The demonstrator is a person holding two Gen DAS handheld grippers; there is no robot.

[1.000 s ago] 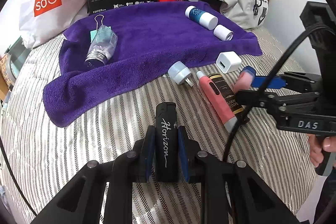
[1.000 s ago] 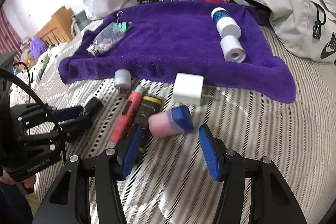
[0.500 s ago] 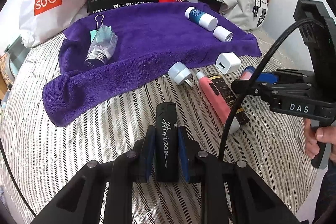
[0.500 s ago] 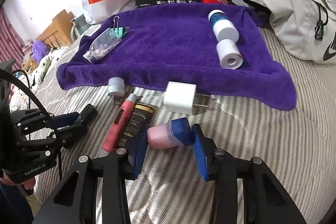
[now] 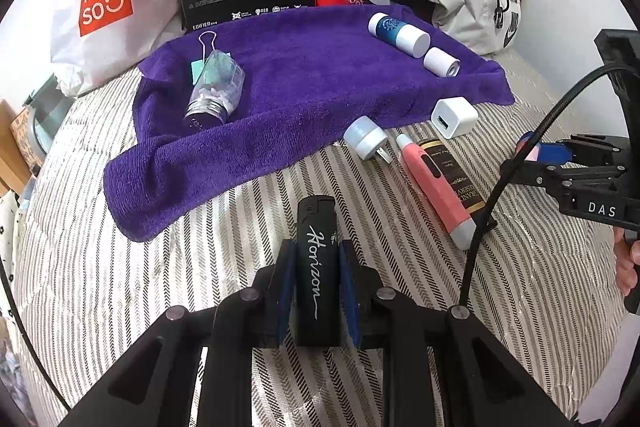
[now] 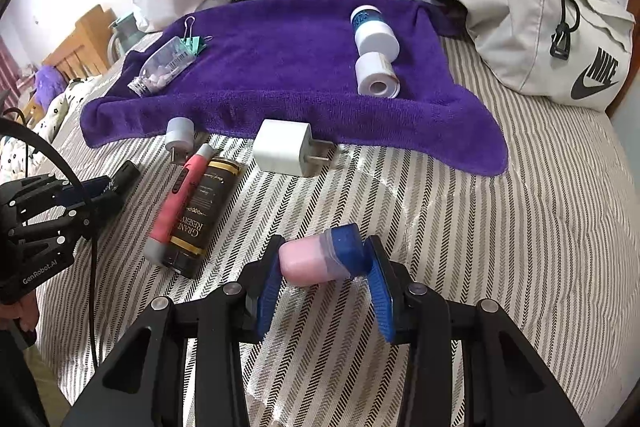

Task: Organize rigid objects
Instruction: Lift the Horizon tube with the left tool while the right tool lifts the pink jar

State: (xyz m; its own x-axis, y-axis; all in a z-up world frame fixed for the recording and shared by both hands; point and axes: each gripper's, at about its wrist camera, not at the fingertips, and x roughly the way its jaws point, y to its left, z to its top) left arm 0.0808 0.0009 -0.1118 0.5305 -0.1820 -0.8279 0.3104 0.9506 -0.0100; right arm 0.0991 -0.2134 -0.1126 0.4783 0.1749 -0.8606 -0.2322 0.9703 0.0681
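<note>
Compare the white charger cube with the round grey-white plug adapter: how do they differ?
The white charger cube is boxy and white; the round plug adapter is cylindrical and greyish. The cube looks larger. Its prongs point right, the adapter's toward the camera. Both lie on the striped bedding at the purple towel's edge.

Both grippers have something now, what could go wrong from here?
1. The right hand-held gripper pinches the pink and blue bottle end to end across its rounded tips; it may pop out.
2. The left hand-held gripper holds the black lighter by smooth sides; it might slide.
</note>
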